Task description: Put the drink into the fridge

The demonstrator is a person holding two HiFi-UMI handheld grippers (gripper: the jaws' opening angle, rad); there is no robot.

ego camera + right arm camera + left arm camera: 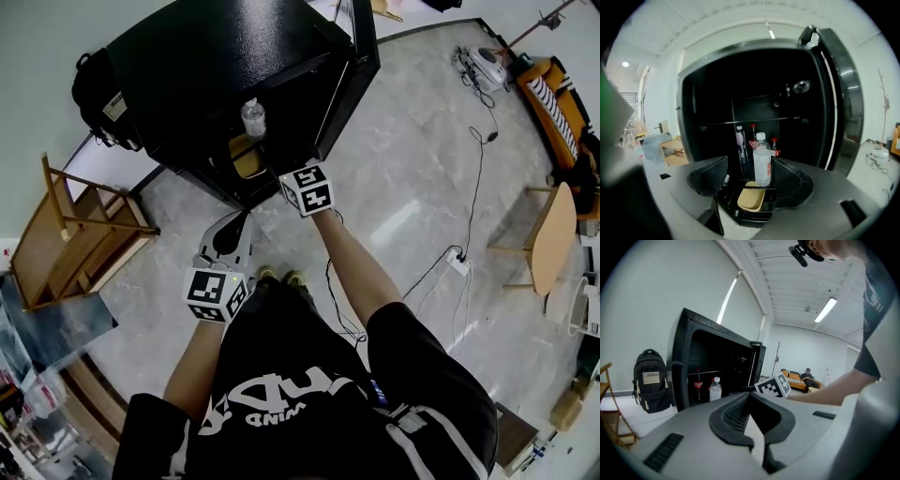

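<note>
The black fridge (216, 56) stands with its door (839, 93) open. A clear water bottle (761, 159) with a white cap stands upright at the front of a glass shelf, also visible in the head view as the water bottle (251, 117). My right gripper (750, 163) is open just in front of it, with its pads on either side and apart from it. Its marker cube (307, 190) sits at the fridge opening. My left gripper (749, 394) is shut and empty, held low and back from the fridge (717, 362). A yellow tray (751, 197) lies below the bottle.
Two cola bottles (753, 136) and a tall clear bottle (740, 140) stand deeper on the shelf. A black backpack (94, 94) leans beside the fridge, near a wooden rack (80, 230). Cables and a power strip (459, 262) lie on the floor at right, near a round wooden table (551, 239).
</note>
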